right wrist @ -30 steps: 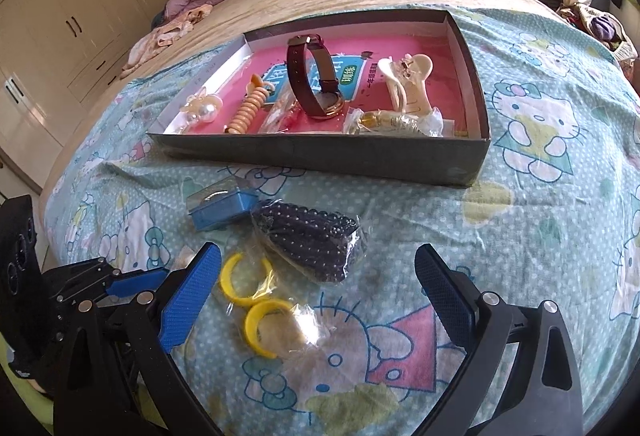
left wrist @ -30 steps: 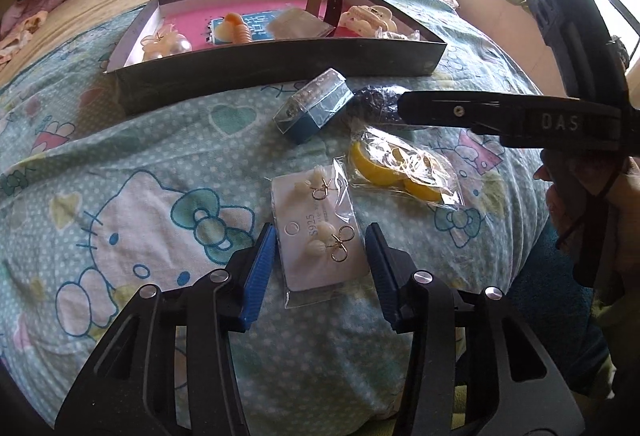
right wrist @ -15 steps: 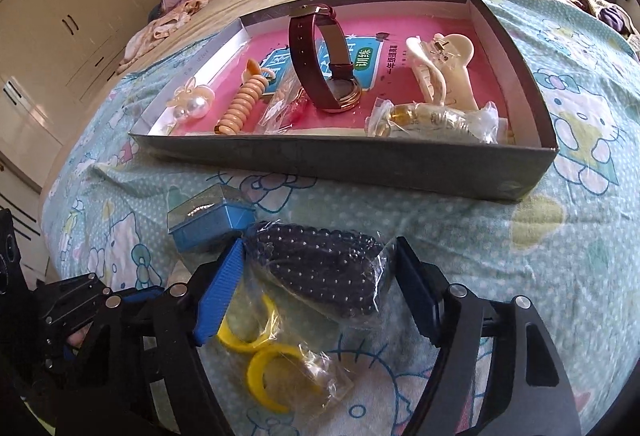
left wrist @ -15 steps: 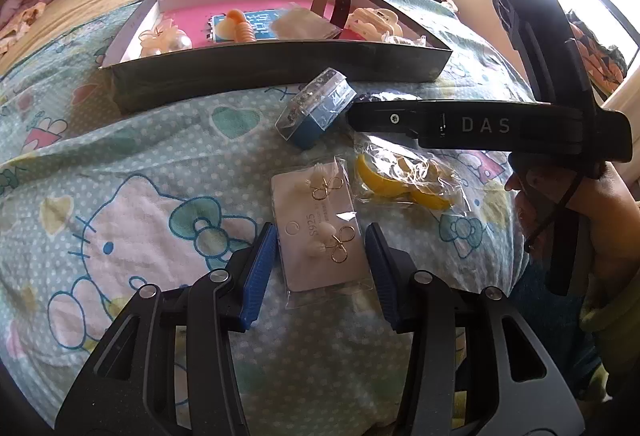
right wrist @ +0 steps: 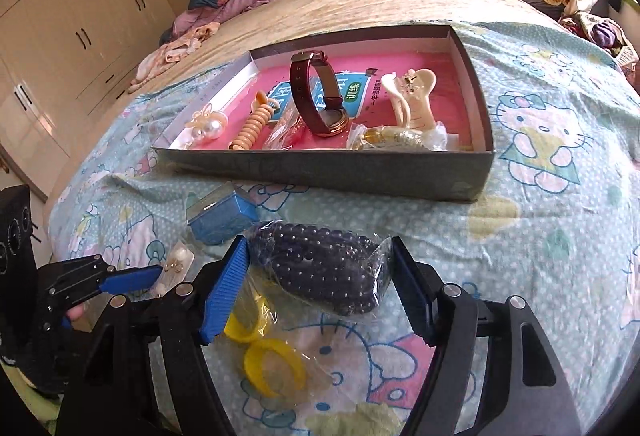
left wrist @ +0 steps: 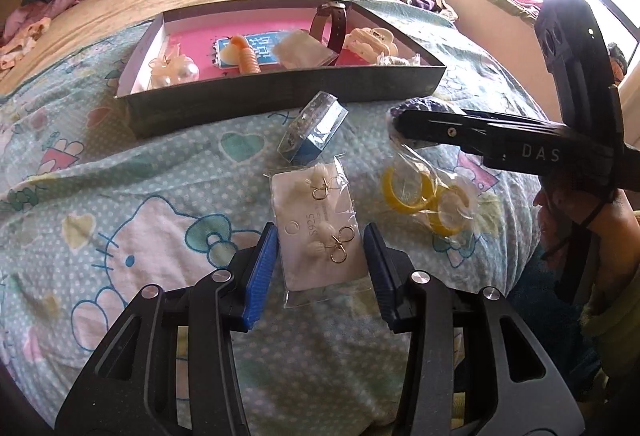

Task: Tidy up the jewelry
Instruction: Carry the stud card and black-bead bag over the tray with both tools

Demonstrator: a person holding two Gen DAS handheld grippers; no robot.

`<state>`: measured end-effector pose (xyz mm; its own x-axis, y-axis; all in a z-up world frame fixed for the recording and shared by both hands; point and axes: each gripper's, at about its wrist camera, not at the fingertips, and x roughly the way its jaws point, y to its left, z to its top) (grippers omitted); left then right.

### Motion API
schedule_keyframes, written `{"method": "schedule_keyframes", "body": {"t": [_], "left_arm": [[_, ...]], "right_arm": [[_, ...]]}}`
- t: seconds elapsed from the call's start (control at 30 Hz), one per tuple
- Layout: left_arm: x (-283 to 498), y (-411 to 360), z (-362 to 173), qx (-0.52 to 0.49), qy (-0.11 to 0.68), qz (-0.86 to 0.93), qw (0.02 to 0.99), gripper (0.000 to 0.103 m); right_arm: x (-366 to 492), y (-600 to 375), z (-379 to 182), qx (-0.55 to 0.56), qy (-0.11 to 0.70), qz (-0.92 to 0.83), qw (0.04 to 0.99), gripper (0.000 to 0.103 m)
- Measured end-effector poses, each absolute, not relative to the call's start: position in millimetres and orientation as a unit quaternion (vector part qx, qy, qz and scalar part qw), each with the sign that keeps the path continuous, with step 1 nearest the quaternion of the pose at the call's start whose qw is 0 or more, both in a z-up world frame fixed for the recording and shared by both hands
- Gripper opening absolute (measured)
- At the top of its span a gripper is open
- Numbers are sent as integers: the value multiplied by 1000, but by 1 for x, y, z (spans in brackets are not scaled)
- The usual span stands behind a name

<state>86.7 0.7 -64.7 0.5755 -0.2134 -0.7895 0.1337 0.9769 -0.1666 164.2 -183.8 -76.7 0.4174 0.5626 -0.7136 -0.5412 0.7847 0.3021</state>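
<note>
A clear bag of dark beads [right wrist: 320, 272] is lying between the right gripper's [right wrist: 320, 292] closing jaws. An earring card [left wrist: 322, 232] is sitting flat between the left gripper's [left wrist: 320, 268] jaws.

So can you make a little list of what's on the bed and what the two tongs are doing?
surface: Hello Kitty bedsheet
box: holds watch, hair claw, pearl clip, and other small pieces
left tongs: closing either side of earring card, pads not pressing
right tongs: closing around bagged dark bead bracelet; contact unclear
loose on the sheet: yellow hoops in bag, blue ring box
</note>
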Motion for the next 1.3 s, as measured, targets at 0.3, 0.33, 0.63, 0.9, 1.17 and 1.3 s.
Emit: {"method": "schedule_keyframes", "body": {"t": [0.3,0.33,0.63,0.9,1.17,1.3], "left_arm": [[79,-3,-37,-36,421,-99,901,36],[78,-3,-36,-36,419,-98,902,36],[76,4,-12,-39,394,-85,914,36],[78,16,6,-44,373,-67,924,36],[90,22,23,-40,349,-58,934,36],[99,25,26,-42,344,-56,936,36]], "right_arm": [[145,-216,-51,36,397,325,858,69],[143,-219,-48,37,393,324,859,69],[132,-232,-23,43,366,323,872,69],[131,-228,0,41,340,332,879,69],[137,-215,15,30,325,342,881,69],[140,-209,19,26,322,347,880,69]]}}
